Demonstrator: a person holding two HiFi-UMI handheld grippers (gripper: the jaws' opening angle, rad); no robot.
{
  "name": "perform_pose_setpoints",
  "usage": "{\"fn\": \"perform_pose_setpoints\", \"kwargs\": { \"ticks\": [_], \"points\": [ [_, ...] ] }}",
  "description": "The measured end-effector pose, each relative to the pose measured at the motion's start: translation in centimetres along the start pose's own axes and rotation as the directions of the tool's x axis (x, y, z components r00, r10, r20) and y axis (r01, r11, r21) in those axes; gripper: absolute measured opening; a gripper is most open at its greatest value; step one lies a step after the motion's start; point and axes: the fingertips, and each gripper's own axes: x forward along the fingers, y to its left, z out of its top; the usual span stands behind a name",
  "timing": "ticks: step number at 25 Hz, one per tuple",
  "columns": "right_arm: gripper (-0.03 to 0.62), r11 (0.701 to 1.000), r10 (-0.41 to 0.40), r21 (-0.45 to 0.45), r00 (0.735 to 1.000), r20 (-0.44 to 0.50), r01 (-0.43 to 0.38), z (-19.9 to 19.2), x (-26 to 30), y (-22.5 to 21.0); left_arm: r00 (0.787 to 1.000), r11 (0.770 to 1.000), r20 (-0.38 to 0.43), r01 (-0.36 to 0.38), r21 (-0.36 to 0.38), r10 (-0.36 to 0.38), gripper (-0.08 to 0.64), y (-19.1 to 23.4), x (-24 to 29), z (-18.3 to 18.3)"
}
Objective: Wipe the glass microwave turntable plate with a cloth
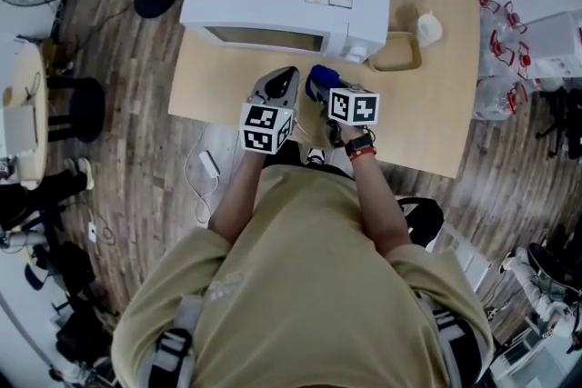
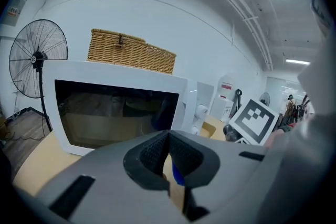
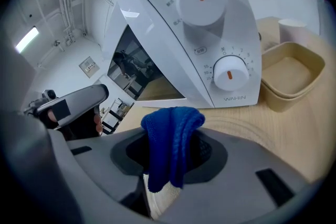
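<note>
Plush blue cloth [image 3: 170,149] between ribbed jaws

The cloth [image 3: 170,141] is deep blue with a nubbly knit. It is folded over itself and pinched between the jaws of the right gripper [image 3: 169,153], its doubled top standing just above them and its loose end hanging down, at the lower middle of the right gripper view. In the head view it is a small blue lump [image 1: 322,79] at centre frame. The glass plate [image 3: 247,126] is clear and shows only as faint curved lines lying flat on the wood, right of centre in the right gripper view.
</note>
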Motion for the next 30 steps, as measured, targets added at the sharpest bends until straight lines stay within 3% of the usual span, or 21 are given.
{"fn": "perform_pose_setpoints", "kwargs": {
  "ticks": [10, 16, 20, 25, 30],
  "points": [
    [0.144, 1.0, 0.025, -0.01, 0.995, -0.1, -0.026, -1.2, 3.8, 0.7, 0.999, 1.0, -0.045, -0.001, -0.018, 0.001, 0.018, 2.0, 0.1, -1.4],
    [0.146, 1.0, 0.0, -0.028, 0.99, -0.142, -0.004, -2.1, 5.6, -0.3, 0.998, 0.999, -0.07, -0.012, -0.032, 0.01, 0.018, 2.8, 0.1, -2.6],
    [0.146, 0.996, -0.037, -0.086, 0.985, -0.166, 0.023, -2.3, 6.2, -0.8, 0.997, 0.999, -0.078, -0.008, -0.032, 0.006, 0.018, 3.1, 0.2, -3.1],
    [0.146, 0.988, -0.064, -0.147, 0.982, -0.178, 0.038, -2.4, 6.1, -0.8, 0.996, 1.0, -0.088, 0.0, -0.028, -0.002, 0.018, 2.7, 0.4, -3.4],
    [0.146, 0.991, -0.055, -0.133, 0.984, -0.171, 0.033, -2.2, 5.8, -1.6, 0.995, 1.0, -0.095, 0.016, -0.007, -0.017, 0.018, 2.0, 0.8, -3.5]
  ]
}}
